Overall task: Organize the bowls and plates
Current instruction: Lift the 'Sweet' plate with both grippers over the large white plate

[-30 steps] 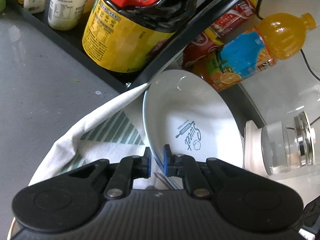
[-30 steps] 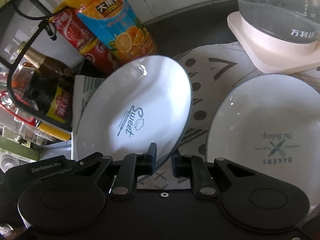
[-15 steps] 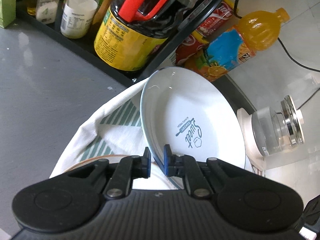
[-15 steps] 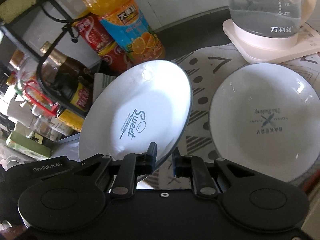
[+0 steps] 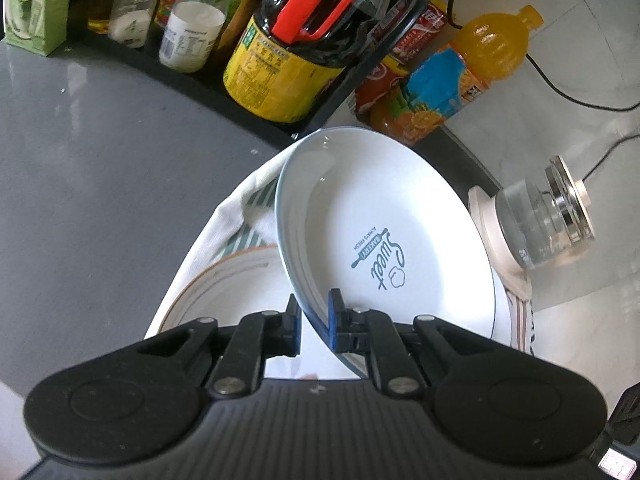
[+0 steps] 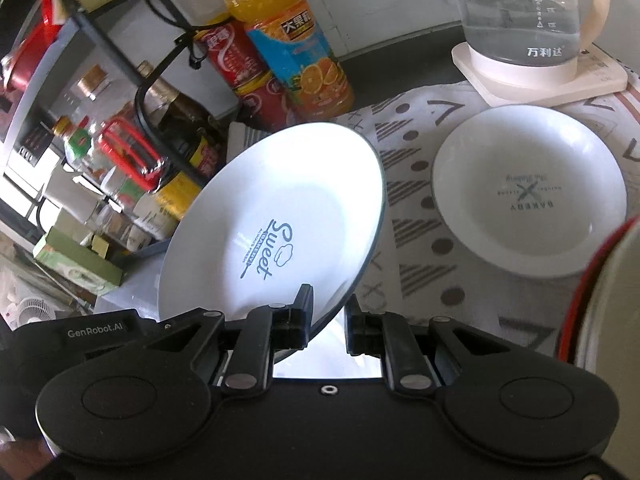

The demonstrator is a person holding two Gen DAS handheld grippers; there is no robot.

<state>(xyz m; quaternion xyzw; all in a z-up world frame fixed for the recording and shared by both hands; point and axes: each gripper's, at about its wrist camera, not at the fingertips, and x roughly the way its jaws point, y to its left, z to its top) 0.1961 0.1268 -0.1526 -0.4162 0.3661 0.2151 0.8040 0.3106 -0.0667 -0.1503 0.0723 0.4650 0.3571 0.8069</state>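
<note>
My left gripper (image 5: 314, 320) is clamped on the near rim of the Sweet plate (image 5: 384, 232), pads pinching the edge. My right gripper (image 6: 328, 322) pinches the same plate (image 6: 280, 208) at its near rim too, jaws nearly together with the edge between them. So the plate hangs tilted between both hands, clear of the patterned cloth (image 6: 408, 216), face up toward me. Outward: the Bakery plate (image 6: 528, 192) lies flat on the cloth, to the right of the held one and nearer my right hand. Under my left side sits a brown-rimmed plate (image 5: 224, 276). Likely stack move: carry rightward and level it over the flat plate. Kettle (image 6: 520, 12) and bottles (image 6: 296, 52) stand behind.
</note>
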